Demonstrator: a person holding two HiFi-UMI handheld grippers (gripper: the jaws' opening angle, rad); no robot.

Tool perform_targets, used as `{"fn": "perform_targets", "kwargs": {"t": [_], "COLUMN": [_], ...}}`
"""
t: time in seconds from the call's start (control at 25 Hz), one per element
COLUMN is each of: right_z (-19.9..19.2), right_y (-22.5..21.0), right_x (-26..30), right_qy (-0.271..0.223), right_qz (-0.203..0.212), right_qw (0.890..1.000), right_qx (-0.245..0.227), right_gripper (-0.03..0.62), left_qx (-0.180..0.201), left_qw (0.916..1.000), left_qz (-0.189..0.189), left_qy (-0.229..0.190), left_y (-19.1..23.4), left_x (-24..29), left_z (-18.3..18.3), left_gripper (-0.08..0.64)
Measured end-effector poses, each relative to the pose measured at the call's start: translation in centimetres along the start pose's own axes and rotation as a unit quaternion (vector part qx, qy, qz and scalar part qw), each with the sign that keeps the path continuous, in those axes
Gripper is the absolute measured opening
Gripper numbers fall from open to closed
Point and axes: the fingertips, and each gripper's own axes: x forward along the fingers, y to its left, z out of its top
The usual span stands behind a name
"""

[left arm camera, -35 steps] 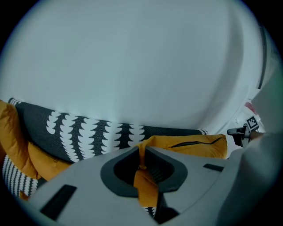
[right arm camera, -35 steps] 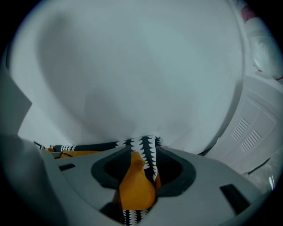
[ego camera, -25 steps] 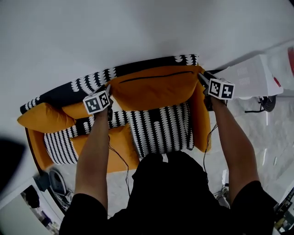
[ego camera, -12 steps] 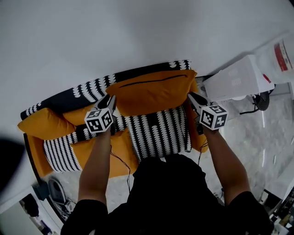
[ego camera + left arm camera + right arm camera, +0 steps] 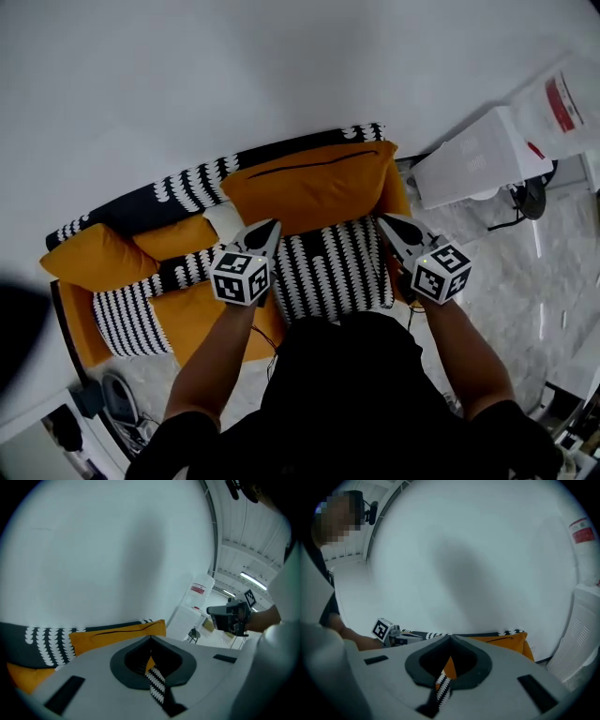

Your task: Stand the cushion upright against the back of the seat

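The large orange cushion [image 5: 309, 187] stands upright on the black-and-white patterned seat [image 5: 333, 267] and leans on the sofa back [image 5: 187, 183]. My left gripper [image 5: 274, 225] hovers in front of its lower left corner, clear of it. My right gripper [image 5: 382, 221] hangs off its lower right corner, also apart. The jaws of both have just been closing and now meet with nothing between them. In the left gripper view the cushion [image 5: 117, 634] lies beyond the shut left gripper [image 5: 151, 638]. The right gripper view shows the cushion [image 5: 506, 641] past the shut right gripper [image 5: 451, 638].
Two smaller orange cushions [image 5: 89, 258] [image 5: 178, 236] and a striped one [image 5: 127, 314] sit on the sofa's left half. A white cabinet [image 5: 478, 159] stands just right of the sofa. A plain white wall [image 5: 234, 75] rises behind it.
Both grippers let go of the cushion's upper corners, drew back towards me and shut. The cushion stays upright against the sofa back.
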Motion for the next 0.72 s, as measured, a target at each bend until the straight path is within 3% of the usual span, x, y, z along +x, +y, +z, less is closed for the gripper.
{"fn": "perform_targets", "kwargs": {"t": [0.12, 0.28, 0.48, 0.72], "right_z": [-0.7, -1.6, -3.2, -5.6], "right_y": [2.1, 3.9, 5.7, 8.6], "right_x": [-0.5, -1.4, -3.5, -7.8], "right_qy": [0.016, 0.014, 0.012, 0.02], "right_qz": [0.016, 0.022, 0.048, 0.096], "right_qw": [0.999, 0.999, 0.998, 0.993], "right_qx": [-0.026, -0.038, -0.027, -0.058], "right_gripper": [0.037, 0.037, 0.037, 0.037], "left_qx": [0.043, 0.042, 0.011, 0.016], "left_qw": [0.9984, 0.9979, 0.9993, 0.9966], "left_qz": [-0.032, -0.048, -0.021, 0.03], "left_qy": [0.019, 0.009, -0.03, -0.075], "left_y": [-3.5, -7.2, -10.3, -13.4], "left_x": [-0.8, -2.6, -5.2, -9.4], "left_z": [-0.9, -1.9, -2.6, -2.9], "left_gripper": [0.017, 0.017, 0.016, 0.016]}}
